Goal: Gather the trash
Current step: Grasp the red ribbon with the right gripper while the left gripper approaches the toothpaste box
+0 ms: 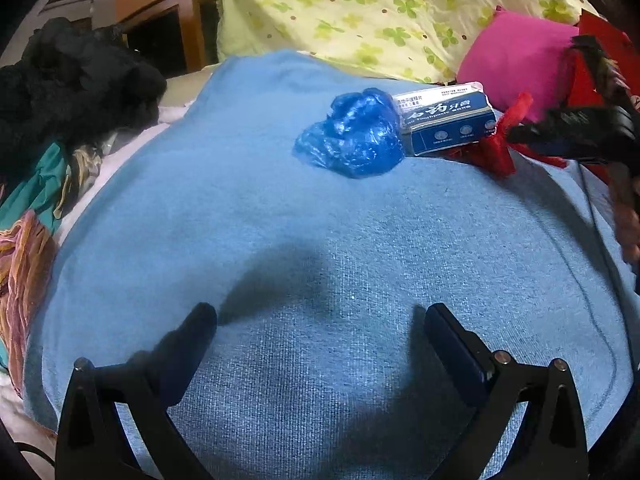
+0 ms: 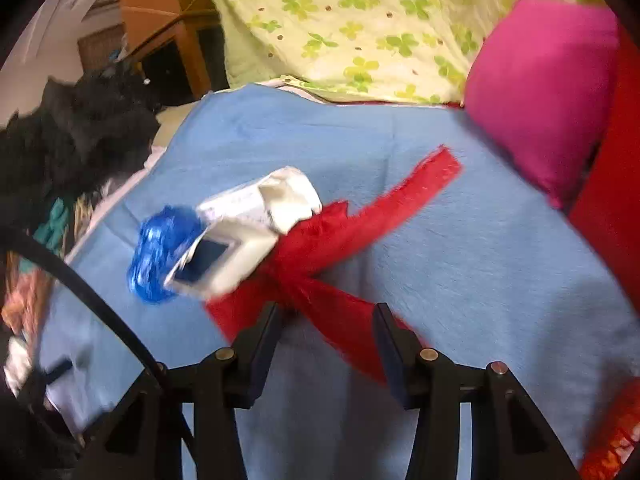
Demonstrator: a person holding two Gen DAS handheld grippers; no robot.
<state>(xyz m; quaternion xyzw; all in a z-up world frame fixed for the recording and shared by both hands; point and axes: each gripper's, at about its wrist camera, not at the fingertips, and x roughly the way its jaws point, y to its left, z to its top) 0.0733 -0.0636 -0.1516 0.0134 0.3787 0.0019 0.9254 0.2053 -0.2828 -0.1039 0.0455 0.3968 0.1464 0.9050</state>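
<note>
A crumpled blue plastic bag (image 1: 354, 136) lies on the blue blanket (image 1: 280, 240), touching a blue and white toothpaste box (image 1: 446, 118). A red fabric strip (image 1: 500, 144) lies beside the box. My left gripper (image 1: 320, 320) is open and empty, well short of the bag. In the right wrist view my right gripper (image 2: 326, 316) is open, with its fingers at either side of the red strip (image 2: 360, 220). The box (image 2: 248, 224) and the bag (image 2: 160, 256) lie just ahead to its left. The right gripper also shows dark at the right edge of the left wrist view (image 1: 560, 132).
A green clover-print pillow (image 1: 380, 12) and a pink cushion (image 1: 520, 60) lie at the back. Black clothing (image 1: 72, 80) and colourful fabrics (image 1: 32, 240) are piled to the left. A wooden cabinet (image 1: 160, 12) stands behind. A black cable (image 2: 80, 292) crosses the lower left of the right wrist view.
</note>
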